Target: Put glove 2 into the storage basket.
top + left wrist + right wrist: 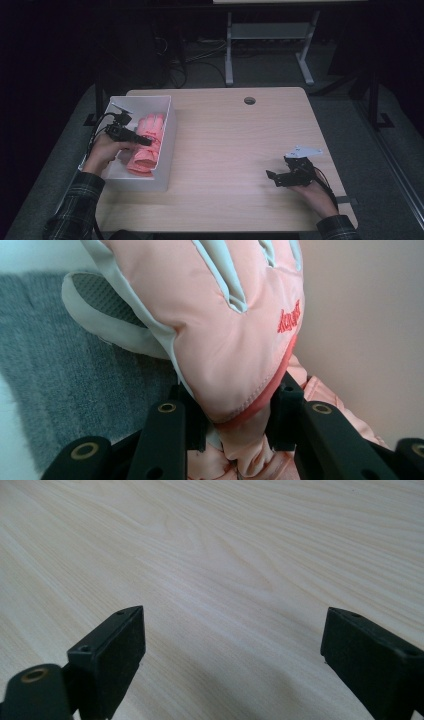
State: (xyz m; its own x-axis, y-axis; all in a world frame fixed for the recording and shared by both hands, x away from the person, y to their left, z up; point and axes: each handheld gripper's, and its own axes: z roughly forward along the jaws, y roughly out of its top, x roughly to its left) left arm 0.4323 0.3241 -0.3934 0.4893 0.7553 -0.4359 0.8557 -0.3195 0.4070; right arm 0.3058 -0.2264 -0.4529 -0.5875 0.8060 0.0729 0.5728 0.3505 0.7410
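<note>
On the table (230, 150), a white bin (167, 145) at the left edge holds a pink padded glove (147, 142) with pale grey trim and a red logo, lying on a grey cloth (60, 370). The left gripper (239, 420) pinches the glove's cuff, while the right gripper (272, 177) rests open near the right edge.

smooth, faintly shiny pink padded fabric glove (235, 335) with grey mesh thumb, fuzzy grey cloth (75, 385) beneath, matt pale wood-grain table (225, 555), matt white plastic bin (167, 142)
</note>
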